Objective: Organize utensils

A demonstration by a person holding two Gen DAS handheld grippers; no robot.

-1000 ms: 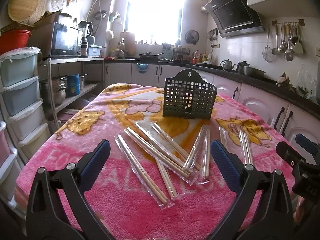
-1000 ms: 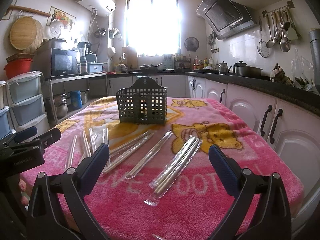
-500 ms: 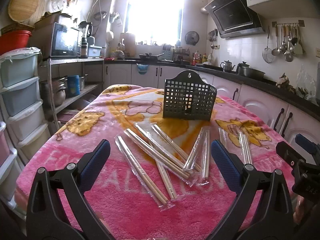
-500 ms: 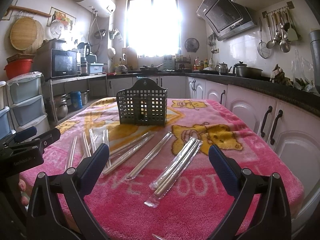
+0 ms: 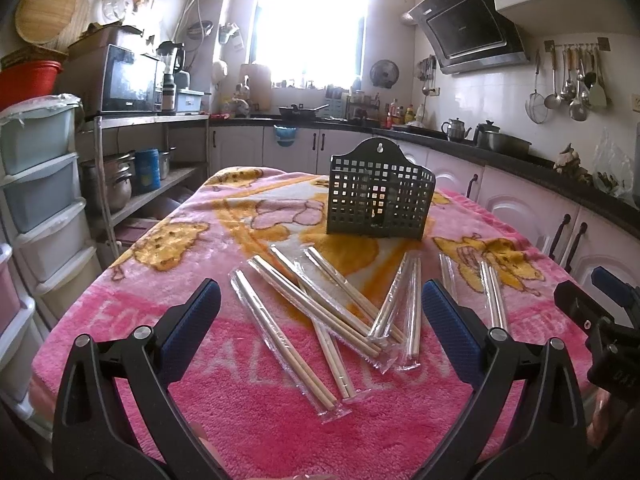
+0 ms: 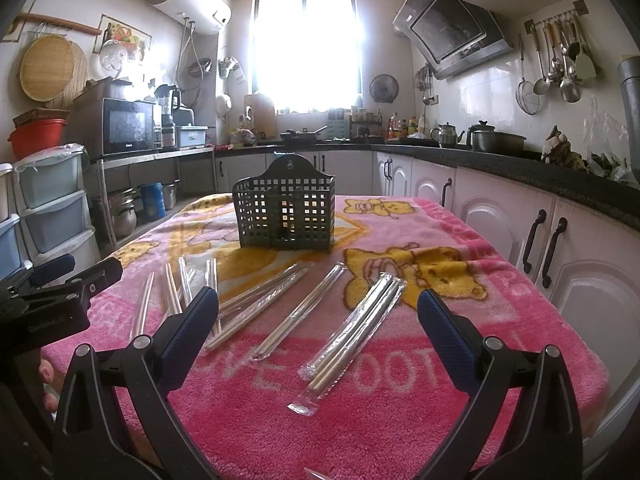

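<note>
Hovering both tools, left tool (image 5: 320, 320) and right tool (image 6: 318, 318), wide open and empty over the table (image 6: 500, 280), I'd pinch one wrapped chopstick pair (image 6: 354, 332) mid-length, then stand it in the dark basket (image 6: 285, 214) behind.

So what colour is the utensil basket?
Dark grey-green basket, clearest in the right wrist view.

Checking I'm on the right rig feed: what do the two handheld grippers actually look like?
Both match: the left gripper and right gripper have black plastic scissor-like arms with silver pivot screws and dark blue textured pads on the fingers. The right wrist view shows pale lettering, too small to read, on the left gripper's black body. No cables or sleeves visible.
</note>
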